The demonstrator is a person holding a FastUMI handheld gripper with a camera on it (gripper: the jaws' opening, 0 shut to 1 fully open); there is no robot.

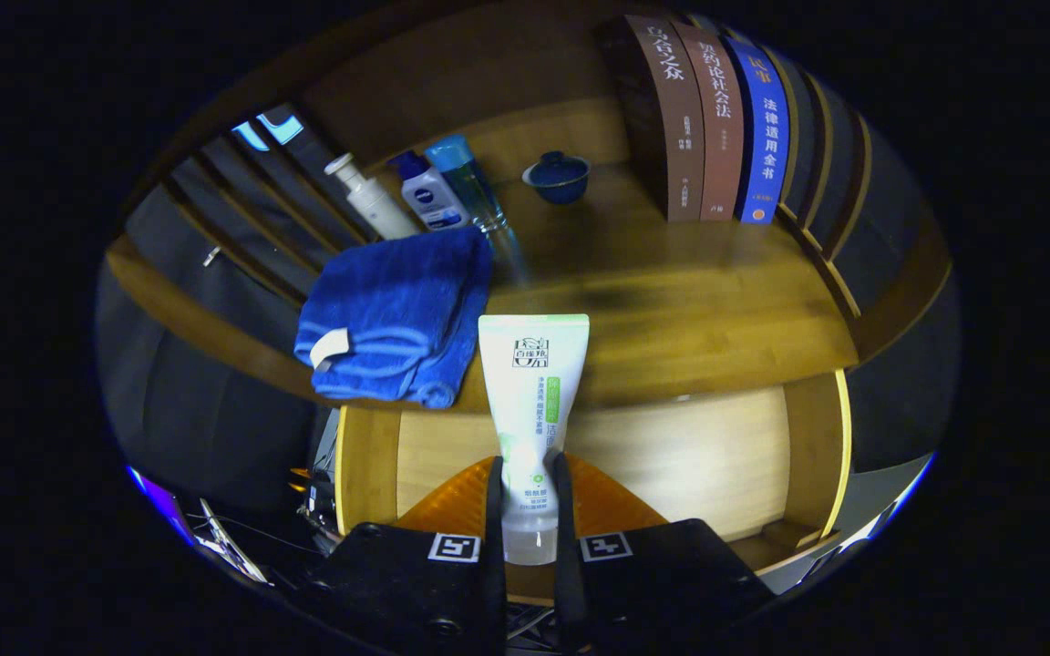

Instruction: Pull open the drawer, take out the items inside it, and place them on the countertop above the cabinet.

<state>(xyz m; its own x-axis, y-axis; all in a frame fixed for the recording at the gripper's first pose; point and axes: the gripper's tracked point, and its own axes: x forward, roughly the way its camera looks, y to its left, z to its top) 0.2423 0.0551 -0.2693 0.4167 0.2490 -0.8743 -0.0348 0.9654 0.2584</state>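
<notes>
Countertop (pixel 671 301): wood, far side holds 3 books (pixel 716 118) upright at right, small blue bowl (pixel 558 176), 3 bottles (pixel 429 191) at left. Open drawer (pixel 671 456) below, near side. Folded blue towel (pixel 397 314) on the counter's near-left edge, overhanging slightly. Gripper (pixel 530 510) pinching the white tube (pixel 532 401) low, cap end down, both fingers pressed on it; tube upright, lifted above the drawer, just right of the towel. Risk: top-heavy tube may tip or slip if set down on its narrow end, or nudge the towel off.
</notes>
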